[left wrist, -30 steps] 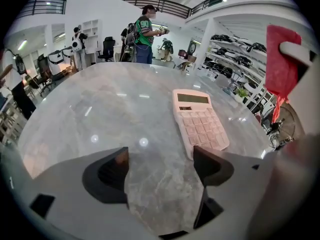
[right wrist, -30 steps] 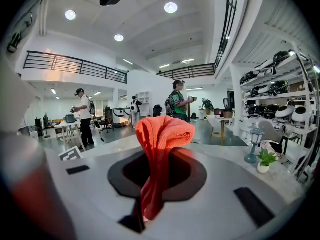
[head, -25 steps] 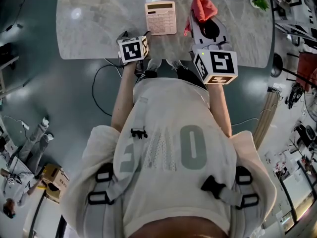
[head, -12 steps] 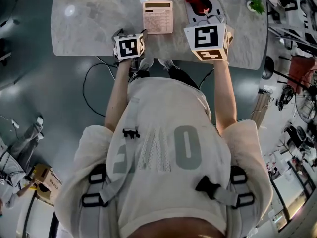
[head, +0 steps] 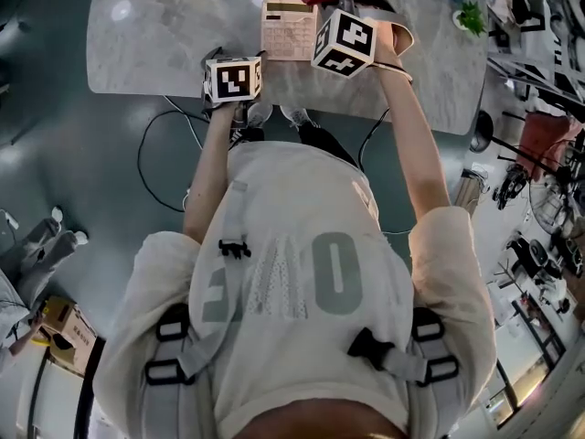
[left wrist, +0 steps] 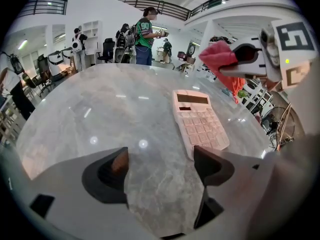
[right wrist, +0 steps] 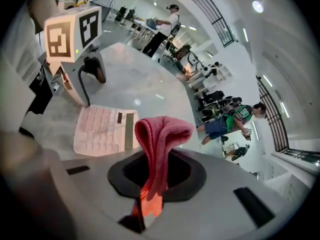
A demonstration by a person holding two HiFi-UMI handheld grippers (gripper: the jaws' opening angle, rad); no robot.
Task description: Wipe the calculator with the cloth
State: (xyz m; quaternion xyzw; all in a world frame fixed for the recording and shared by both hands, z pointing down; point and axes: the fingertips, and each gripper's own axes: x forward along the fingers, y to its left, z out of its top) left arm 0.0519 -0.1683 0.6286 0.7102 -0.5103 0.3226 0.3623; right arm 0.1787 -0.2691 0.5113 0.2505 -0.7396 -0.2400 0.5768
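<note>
While the person leans over the grey marble counter [left wrist: 100,109], there are two grippers in play and exactly one calculator and one cloth to watch. The single pink calculator [left wrist: 199,124] lies flat on the counter, display end away from the person, keys facing up. The left gripper [left wrist: 161,163] sits low at the near edge of the counter, its jaws spread wide with nothing between them but bare marble. Its right-hand jaw tip is just beside the calculator's near corner, and I can't tell whether they touch. Over to the right gripper [right wrist: 150,184]: its jaws are clamped on the one pink-red cloth [right wrist: 161,134], pinched at a fold so a rounded loop of fabric bulges out past the tips. From the left gripper view that cloth is held up in the air off the far right end of the calculator, with a tail of fabric dangling below the jaws. In the head view the right gripper reaches further across the counter than the left, alongside the calculator's right edge.
</note>
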